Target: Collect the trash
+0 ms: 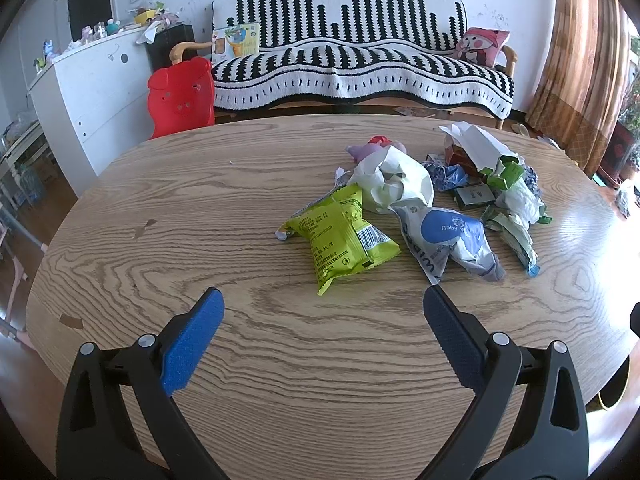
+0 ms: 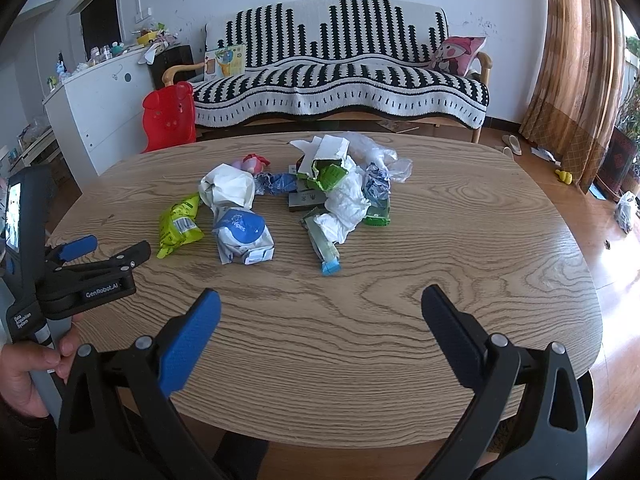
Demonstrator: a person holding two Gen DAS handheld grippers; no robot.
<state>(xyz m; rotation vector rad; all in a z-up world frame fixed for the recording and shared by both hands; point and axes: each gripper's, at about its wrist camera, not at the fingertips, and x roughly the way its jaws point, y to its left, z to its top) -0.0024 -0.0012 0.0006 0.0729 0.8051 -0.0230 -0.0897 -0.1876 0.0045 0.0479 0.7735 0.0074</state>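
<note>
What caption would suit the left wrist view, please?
Open left gripper hovering over a wooden table, facing a green snack bag and crumpled trash.

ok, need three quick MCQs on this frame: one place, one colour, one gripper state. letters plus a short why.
1. Where is the trash pile?
A. on the sofa
B. on the wooden table
C. on the floor

2. What colour is the snack bag nearest the left gripper?
A. lime green
B. orange
C. black

3. How do both grippers stand?
A. both shut on trash
B. one open, one shut
C. both open, holding nothing

Key: 1 B, the pile lies on the wooden table. 2 A, the snack bag is lime green. 3 C, left gripper and right gripper show spread jaws with bare wood between.
</note>
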